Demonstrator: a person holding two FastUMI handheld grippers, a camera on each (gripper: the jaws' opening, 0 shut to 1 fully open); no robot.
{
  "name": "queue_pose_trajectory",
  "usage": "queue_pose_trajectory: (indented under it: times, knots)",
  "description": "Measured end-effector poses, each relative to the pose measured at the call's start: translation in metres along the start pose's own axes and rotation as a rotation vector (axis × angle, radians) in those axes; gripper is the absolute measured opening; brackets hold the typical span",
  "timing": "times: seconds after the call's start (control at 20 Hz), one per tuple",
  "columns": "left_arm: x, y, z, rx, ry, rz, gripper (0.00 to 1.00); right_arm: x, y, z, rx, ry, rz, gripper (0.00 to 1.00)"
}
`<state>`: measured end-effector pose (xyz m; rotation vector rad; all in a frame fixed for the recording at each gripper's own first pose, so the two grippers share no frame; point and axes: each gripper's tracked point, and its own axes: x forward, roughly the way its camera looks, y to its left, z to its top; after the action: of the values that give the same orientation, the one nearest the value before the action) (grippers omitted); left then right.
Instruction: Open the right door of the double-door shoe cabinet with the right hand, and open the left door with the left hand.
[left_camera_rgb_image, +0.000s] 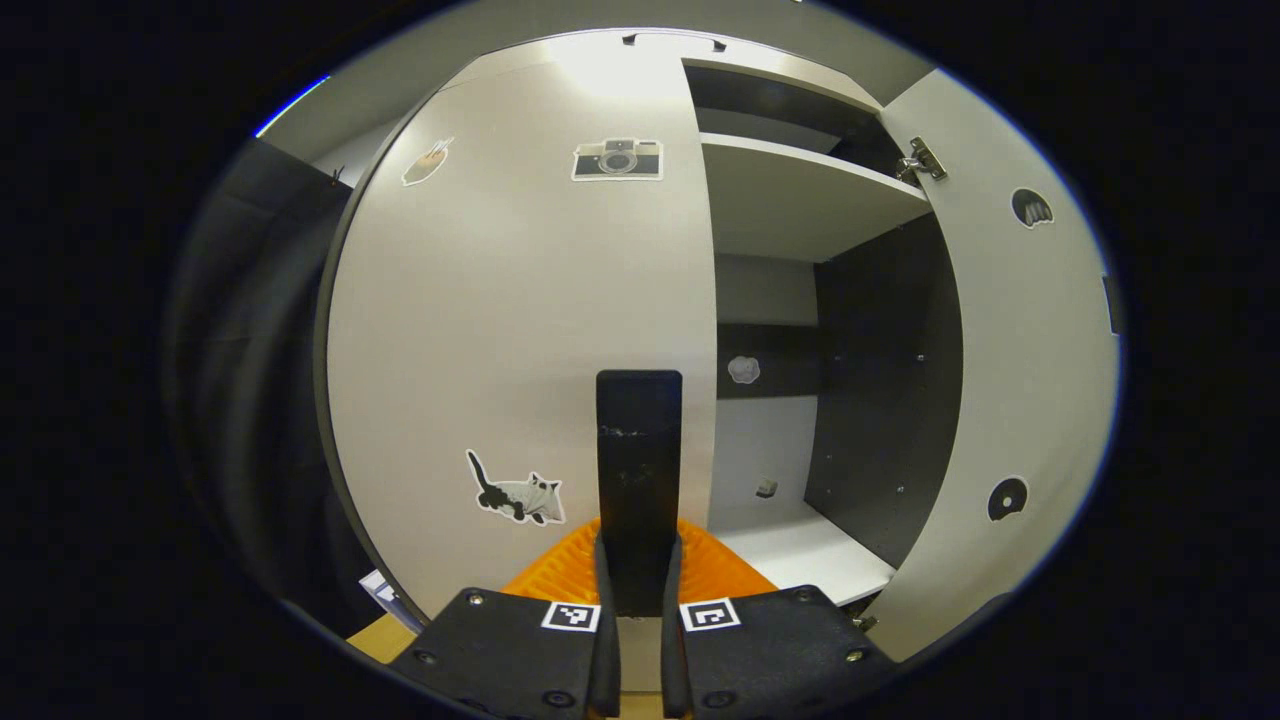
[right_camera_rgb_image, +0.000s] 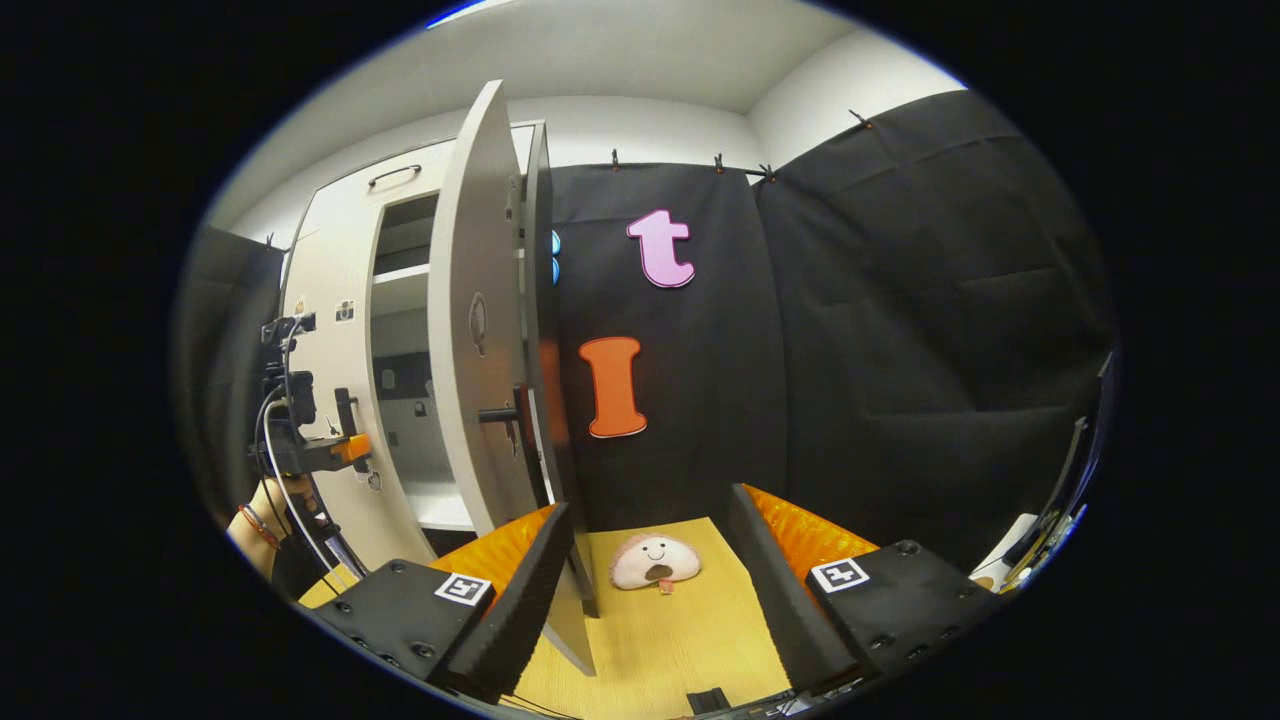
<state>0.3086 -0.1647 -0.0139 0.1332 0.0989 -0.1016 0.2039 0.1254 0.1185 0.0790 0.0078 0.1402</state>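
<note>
Though right door (right_camera_rgb_image: 480, 330) open, toy (right_camera_rgb_image: 655, 562) nearby.

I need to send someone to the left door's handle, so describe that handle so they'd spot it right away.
Start at the pale shoe cabinet; its right door stands open, its left door is shut. On the left door's inner edge, halfway up, is a dark upright bar handle, gripped by the left gripper. It sits right of a cat sticker, below a camera sticker.
</note>
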Motion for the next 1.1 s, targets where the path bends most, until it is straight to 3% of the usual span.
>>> queue_pose_trajectory:
  times: [0.1,0.15,0.2,0.85,0.9,0.95,1.0,1.1]
  knots:
    - [-0.009,0.001,-0.001,-0.014,-0.002,-0.030,0.16,0.000,0.003,0.001,0.001,-0.005,0.001,1.00]
    - [-0.015,0.001,-0.001,-0.021,-0.003,-0.045,0.16,0.000,0.005,0.002,0.005,-0.007,0.003,0.92]
    - [-0.021,0.002,-0.002,-0.022,-0.003,-0.059,0.15,0.000,0.007,0.002,0.006,-0.009,0.005,1.00]
    - [-0.081,0.028,-0.007,-0.016,-0.014,-0.168,0.15,-0.004,0.020,0.007,-0.049,-0.029,0.019,1.00]
    - [-0.084,0.030,-0.007,-0.014,-0.016,-0.174,0.15,-0.003,0.022,0.007,-0.052,-0.031,0.022,0.92]
    - [-0.088,0.032,-0.007,-0.014,-0.016,-0.181,0.15,-0.003,0.024,0.007,-0.060,-0.031,0.028,1.00]
    - [-0.092,0.034,-0.006,-0.015,-0.012,-0.189,0.15,-0.004,0.024,0.006,-0.067,-0.029,0.027,0.92]
    - [-0.100,0.039,-0.006,-0.019,-0.007,-0.202,0.15,-0.006,0.025,0.006,-0.077,-0.028,0.026,0.92]
